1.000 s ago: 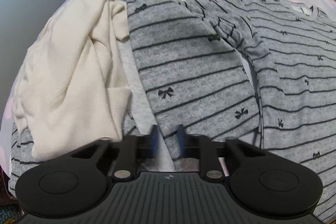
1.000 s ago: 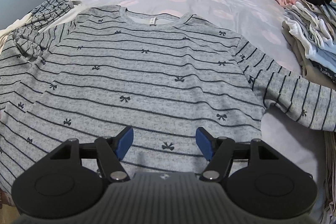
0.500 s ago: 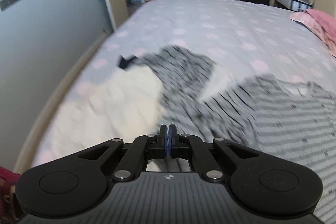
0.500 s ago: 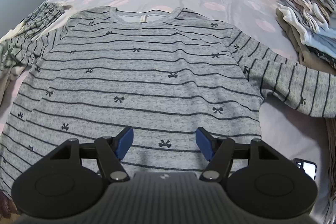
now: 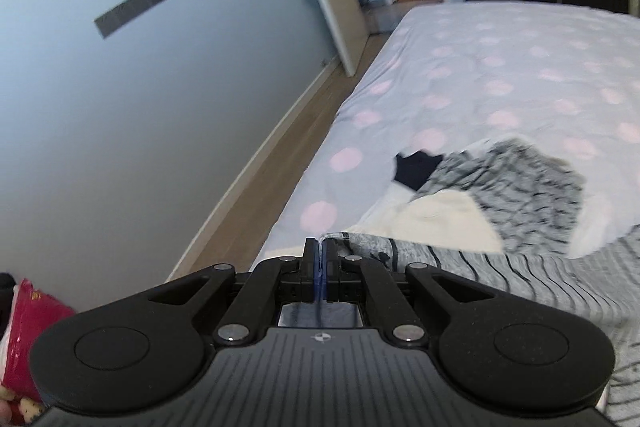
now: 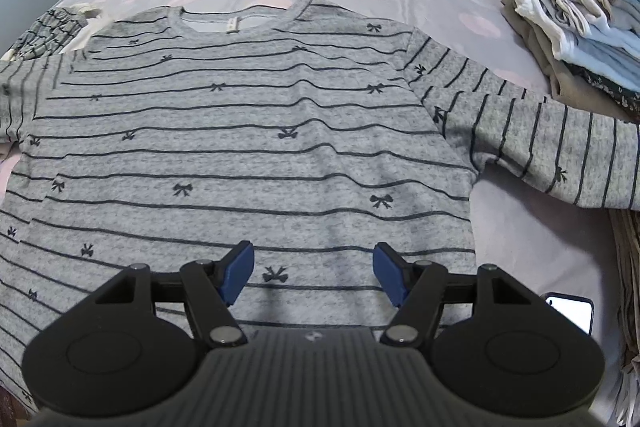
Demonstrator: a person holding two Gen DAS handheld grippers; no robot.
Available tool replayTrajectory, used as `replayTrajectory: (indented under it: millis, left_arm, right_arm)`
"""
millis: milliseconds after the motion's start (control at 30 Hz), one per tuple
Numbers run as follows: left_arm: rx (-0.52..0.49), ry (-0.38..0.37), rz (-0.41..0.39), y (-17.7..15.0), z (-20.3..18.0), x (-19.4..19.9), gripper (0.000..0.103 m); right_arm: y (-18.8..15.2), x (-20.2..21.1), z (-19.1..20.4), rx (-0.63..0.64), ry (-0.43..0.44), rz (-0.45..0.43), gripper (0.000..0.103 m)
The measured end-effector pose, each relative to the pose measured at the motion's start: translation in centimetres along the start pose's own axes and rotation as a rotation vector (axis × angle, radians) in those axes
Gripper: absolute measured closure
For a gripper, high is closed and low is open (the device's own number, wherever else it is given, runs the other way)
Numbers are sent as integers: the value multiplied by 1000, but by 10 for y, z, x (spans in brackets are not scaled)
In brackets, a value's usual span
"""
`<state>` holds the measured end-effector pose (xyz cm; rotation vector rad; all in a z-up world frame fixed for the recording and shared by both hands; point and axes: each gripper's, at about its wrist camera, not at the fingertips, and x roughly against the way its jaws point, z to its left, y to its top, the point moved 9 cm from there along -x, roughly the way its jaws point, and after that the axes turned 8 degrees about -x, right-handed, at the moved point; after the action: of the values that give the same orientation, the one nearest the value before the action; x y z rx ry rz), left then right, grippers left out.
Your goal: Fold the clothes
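- The striped top (image 6: pixel 248 147) ahead of the right tool (image 6: pixel 313 273) was soft, matt grey knit cloth.
- Both tools were matt black plastic with blue pads (image 6: pixel 239 269) and shiny metal pins (image 6: pixel 224 334).
- The bed cover (image 5: pixel 500 75) beyond the left tool (image 5: pixel 320 259) was smooth cloth.
- The floor (image 5: pixel 288 155) looked like smooth wood.

No readable text anywhere: the neck label (image 6: pixel 231 25) on the striped top (image 6: pixel 240 147) is too small to make out, and the red packet's (image 5: pixel 28 331) print is blurred.
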<state>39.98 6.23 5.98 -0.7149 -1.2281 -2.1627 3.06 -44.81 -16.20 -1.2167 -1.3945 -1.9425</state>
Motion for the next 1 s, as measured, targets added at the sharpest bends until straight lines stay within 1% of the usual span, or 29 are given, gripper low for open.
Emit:
replayTrajectory:
  millis: [67, 133, 200, 233, 267, 300, 367, 400, 433, 500, 533, 667, 700, 733, 867, 933, 1000]
  left_arm:
    - [-7, 15, 12, -2, -2, -15, 103]
    - [-14, 12, 17, -6, -8, -26, 103]
    - [-18, 7, 8, -11, -14, -27, 102]
    - [-19, 2, -8, -13, -17, -24, 97]
    - [-20, -3, -23, -15, -21, -20, 88]
    - [-21, -9, -39, -17, -24, -17, 85]
    - [-20, -23, -99, -19, -33, -4, 73]
    - [-17, -32, -130, -20, -37, 4, 70]
    - [-13, -53, -158, -23, -44, 12, 63]
    - [-15, -115, -196, -29, -61, 29, 62]
    - [-18, -156, -192, -35, -75, 33, 62]
    - [-32, -323, -151, -61, -133, 47, 63]
    - [-35, -364, -141, -68, -147, 51, 65]
    - [-38, -406, -130, -75, -162, 55, 72]
    - [-52, -573, -87, -102, -218, 73, 73]
    - [-42, -613, -43, -114, -242, 66, 73]
    - [-11, -665, 5, -124, -260, 56, 73]
  right_arm:
    - [1, -3, -1, -4, -8, 8, 34]
    - [1, -6, -2, -8, -11, 16, 34]
    - [1, -8, -1, -4, -8, 22, 34]
    - [1, -9, -1, -1, -6, 25, 34]
    - [1, -10, -1, 2, -3, 29, 34]
    - [0, -11, -1, 3, 0, 33, 34]
    - [1, -10, -3, -4, 9, 31, 34]
    - [3, -8, -5, -11, 12, 22, 34]
    - [5, -6, -7, -19, 15, 13, 34]
    - [12, -1, -17, -49, 12, -4, 34]
    - [15, 1, -23, -66, 10, -12, 34]
    - [23, 5, -48, -142, -9, -18, 34]
    - [25, 5, -54, -155, -12, -17, 34]
    - [27, 7, -60, -165, -13, -15, 34]
    - [42, 16, -85, -201, -25, -15, 36]
    - [50, 20, -102, -248, -21, -21, 37]
    - [56, 22, -119, -305, -13, -24, 39]
